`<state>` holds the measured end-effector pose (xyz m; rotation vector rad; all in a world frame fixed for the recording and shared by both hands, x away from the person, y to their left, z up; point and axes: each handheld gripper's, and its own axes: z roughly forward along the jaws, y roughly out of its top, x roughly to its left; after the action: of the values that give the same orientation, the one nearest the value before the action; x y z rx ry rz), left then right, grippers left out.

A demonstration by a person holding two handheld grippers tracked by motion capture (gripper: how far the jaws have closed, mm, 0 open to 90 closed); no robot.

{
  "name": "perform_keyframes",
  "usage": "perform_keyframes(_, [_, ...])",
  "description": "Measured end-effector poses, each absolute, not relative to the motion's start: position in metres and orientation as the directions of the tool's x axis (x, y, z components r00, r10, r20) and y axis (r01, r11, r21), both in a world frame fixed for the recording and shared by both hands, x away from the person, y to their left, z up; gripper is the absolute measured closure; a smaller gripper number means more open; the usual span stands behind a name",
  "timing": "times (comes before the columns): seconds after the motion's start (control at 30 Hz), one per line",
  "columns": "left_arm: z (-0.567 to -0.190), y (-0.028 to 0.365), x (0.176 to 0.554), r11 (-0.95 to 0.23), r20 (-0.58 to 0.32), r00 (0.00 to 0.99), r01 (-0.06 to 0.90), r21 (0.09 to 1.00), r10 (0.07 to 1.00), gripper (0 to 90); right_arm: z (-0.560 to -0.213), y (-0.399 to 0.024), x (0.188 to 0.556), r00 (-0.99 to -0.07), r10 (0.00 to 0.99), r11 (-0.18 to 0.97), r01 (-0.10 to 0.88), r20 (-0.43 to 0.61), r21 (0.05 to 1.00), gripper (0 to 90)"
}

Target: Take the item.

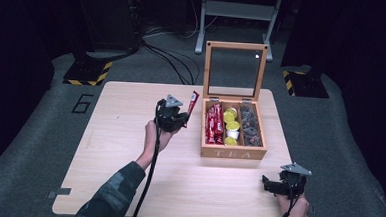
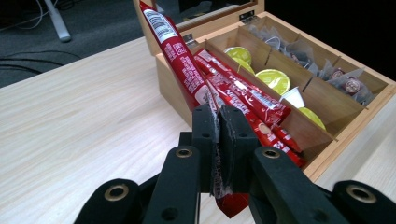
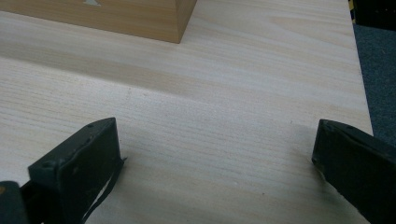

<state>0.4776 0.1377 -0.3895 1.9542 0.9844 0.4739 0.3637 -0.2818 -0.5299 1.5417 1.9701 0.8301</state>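
An open wooden tea box [image 1: 234, 151] [image 2: 173, 86] stands right of the table's middle, its glass lid upright. Its left compartment holds red stick packets [image 1: 214, 124] [image 2: 247, 100], the middle one yellow-lidded capsules [image 1: 231, 125] [image 2: 272, 78], the right one dark tea bags [image 1: 250, 126] [image 2: 348, 84]. Left of the box, my left gripper [image 1: 184, 119] [image 2: 218, 135] is shut on the lower end of one red stick packet [image 1: 193, 102] [image 2: 180, 65], which stands up above the table. My right gripper [image 1: 267, 185] [image 3: 215, 154] rests open near the table's front right corner, nothing between its jaws.
The light wooden table [image 1: 113, 149] [image 3: 233, 93] has bare surface left of and in front of the box. The box's front corner [image 3: 180, 21] lies ahead of the right gripper. Grey carpet, cables and stand feet [image 1: 87, 73] surround the table.
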Motion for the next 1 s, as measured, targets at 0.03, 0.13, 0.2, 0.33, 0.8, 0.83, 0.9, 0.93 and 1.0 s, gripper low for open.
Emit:
perform_keyframes(0.03, [-0.39,0.139,0.478,-0.303,-0.049,0.612,0.457,0.837,0.789,84.4,-0.53,-0.282,0.364,-0.234,0.972,0.171,0.667,-0.015,0.725,0.4])
perform_keyframes(0.13, [-0.39,0.145,0.477,-0.298,-0.047,0.606,0.455,0.839,0.794,84.4,-0.53,-0.282,0.364,-0.233,0.972,0.173,0.667,-0.017,0.725,0.4])
perform_keyframes(0.2, [-0.391,0.15,0.476,-0.296,-0.049,0.602,0.459,0.838,0.797,84.4,-0.53,-0.282,0.364,-0.233,0.972,0.172,0.667,-0.016,0.725,0.4])
perform_keyframes(0.33, [-0.39,0.158,0.475,-0.281,-0.055,0.592,0.46,0.842,0.804,84.4,-0.53,-0.282,0.364,-0.233,0.972,0.172,0.667,-0.017,0.725,0.4])
perform_keyframes(0.8, [-0.394,0.183,0.472,-0.253,-0.065,0.56,0.473,0.844,0.826,84.4,-0.53,-0.282,0.364,-0.23,0.973,0.17,0.667,-0.016,0.725,0.4])
perform_keyframes(0.83, [-0.394,0.185,0.472,-0.258,-0.06,0.561,0.47,0.844,0.826,84.4,-0.53,-0.282,0.364,-0.23,0.973,0.169,0.667,-0.016,0.725,0.4])
perform_keyframes(0.9, [-0.394,0.189,0.471,-0.254,-0.061,0.555,0.473,0.843,0.83,84.4,-0.53,-0.282,0.364,-0.231,0.973,0.169,0.667,-0.015,0.725,0.4])
perform_keyframes(0.93, [-0.395,0.191,0.471,-0.254,-0.059,0.552,0.473,0.844,0.831,84.4,-0.53,-0.282,0.364,-0.23,0.973,0.169,0.667,-0.015,0.726,0.4])
perform_keyframes(1.0, [-0.396,0.195,0.471,-0.252,-0.059,0.546,0.477,0.842,0.836,84.4,-0.53,-0.282,0.364,-0.231,0.973,0.169,0.667,-0.014,0.726,0.4])
